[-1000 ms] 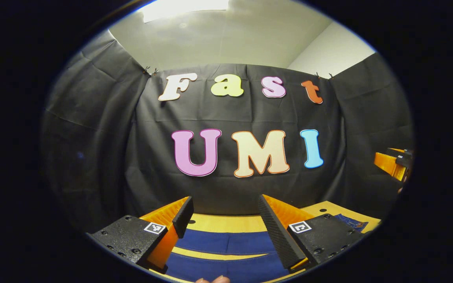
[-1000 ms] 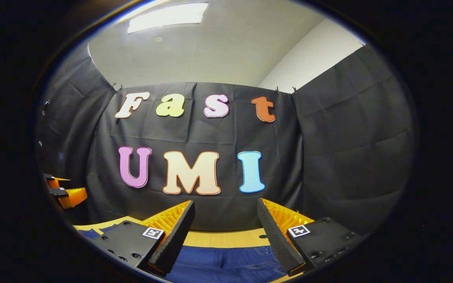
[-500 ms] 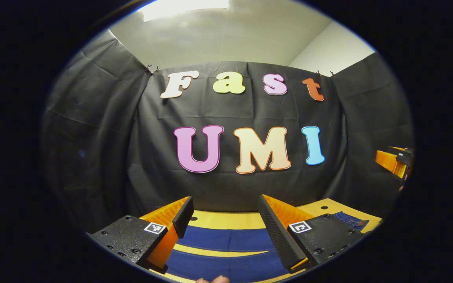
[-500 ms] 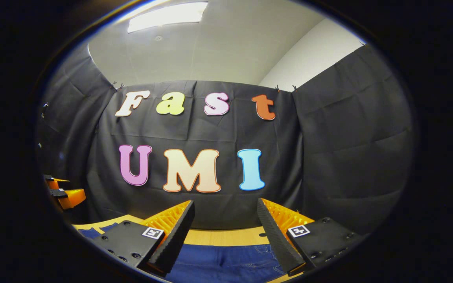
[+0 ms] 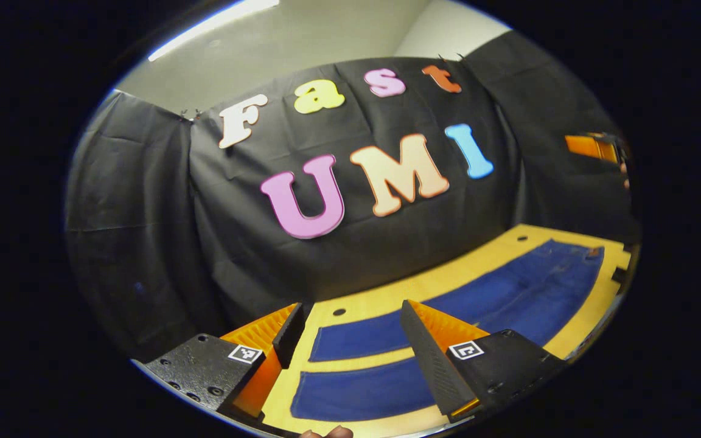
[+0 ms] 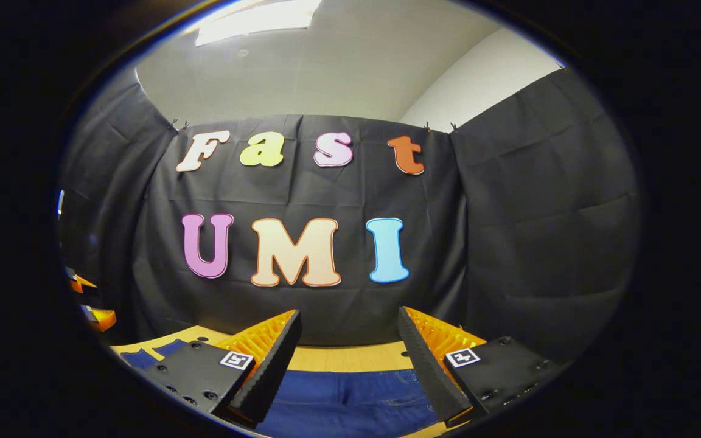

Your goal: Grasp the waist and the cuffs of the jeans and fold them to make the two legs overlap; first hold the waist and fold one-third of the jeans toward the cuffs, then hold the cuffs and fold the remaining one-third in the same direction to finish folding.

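Blue jeans [image 5: 484, 298] lie flat on the wooden table [image 5: 381, 292], their two legs side by side with a strip of table between them. In the left gripper view the cuffs [image 5: 320, 365] lie just under my left gripper [image 5: 353, 347], which hangs open and tilted above them, holding nothing. The waist [image 5: 575, 255] is at the far right, with my right gripper [image 5: 594, 147] raised above it. The right gripper view has my right gripper [image 6: 347, 356] open above the jeans' upper part [image 6: 344, 404]. My left gripper [image 6: 92, 304] is at the far left there.
The black cloth wall [image 6: 326, 316] closes the table's far side close behind the jeans. A round hole [image 5: 339, 311] marks the table near the cuffs. The table's bare far strip [image 6: 338, 359] runs behind the jeans. A person's fingertip [image 5: 326, 433] peeks in at the bottom edge.
My left gripper has rolled and tipped downward, bringing both legs and the waist into its view. My right gripper has dipped slightly. Both stay open.
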A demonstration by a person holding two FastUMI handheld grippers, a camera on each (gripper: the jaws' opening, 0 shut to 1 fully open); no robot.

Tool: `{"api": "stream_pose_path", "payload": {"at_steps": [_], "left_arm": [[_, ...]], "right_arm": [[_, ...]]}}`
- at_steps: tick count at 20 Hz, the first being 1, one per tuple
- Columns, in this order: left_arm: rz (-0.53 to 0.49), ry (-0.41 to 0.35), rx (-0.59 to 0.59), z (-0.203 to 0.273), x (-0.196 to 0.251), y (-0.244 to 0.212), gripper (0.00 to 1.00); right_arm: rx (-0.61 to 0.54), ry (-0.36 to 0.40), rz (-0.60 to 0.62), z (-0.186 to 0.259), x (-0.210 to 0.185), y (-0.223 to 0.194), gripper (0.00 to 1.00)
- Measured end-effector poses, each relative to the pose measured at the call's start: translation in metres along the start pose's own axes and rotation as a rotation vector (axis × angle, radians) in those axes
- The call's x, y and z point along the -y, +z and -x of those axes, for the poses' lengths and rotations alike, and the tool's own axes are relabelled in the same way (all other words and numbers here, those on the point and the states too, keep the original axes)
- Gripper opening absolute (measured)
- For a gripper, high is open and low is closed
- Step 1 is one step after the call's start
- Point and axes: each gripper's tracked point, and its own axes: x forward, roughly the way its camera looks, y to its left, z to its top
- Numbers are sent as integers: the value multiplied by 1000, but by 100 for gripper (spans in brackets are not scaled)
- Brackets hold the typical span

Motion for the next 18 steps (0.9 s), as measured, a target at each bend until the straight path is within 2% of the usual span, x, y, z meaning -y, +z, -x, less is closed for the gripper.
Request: {"api": "stream_pose_path", "payload": {"at_steps": [1,2,6,14,16,17,18], "left_arm": [[-48,-25,-31,0,1,-15,100],[-107,-57,-75,-2,2,-32,95],[-360,-167,-200,1,2,-102,95],[-635,-368,-416,6,9,-213,95],[-710,-394,-448,7,7,-235,100],[-742,-404,-465,7,8,-242,96],[-762,-419,-479,8,7,-251,100]], "right_arm": [[-7,-3,6,1,0,-5,98],[-13,-7,14,2,-1,-9,98],[-38,-14,51,8,-6,-23,99],[-88,-41,107,17,-2,-43,99],[-81,-53,110,20,1,-39,99],[-78,-61,115,21,3,-37,98],[-74,-66,122,21,6,-35,98]]}}
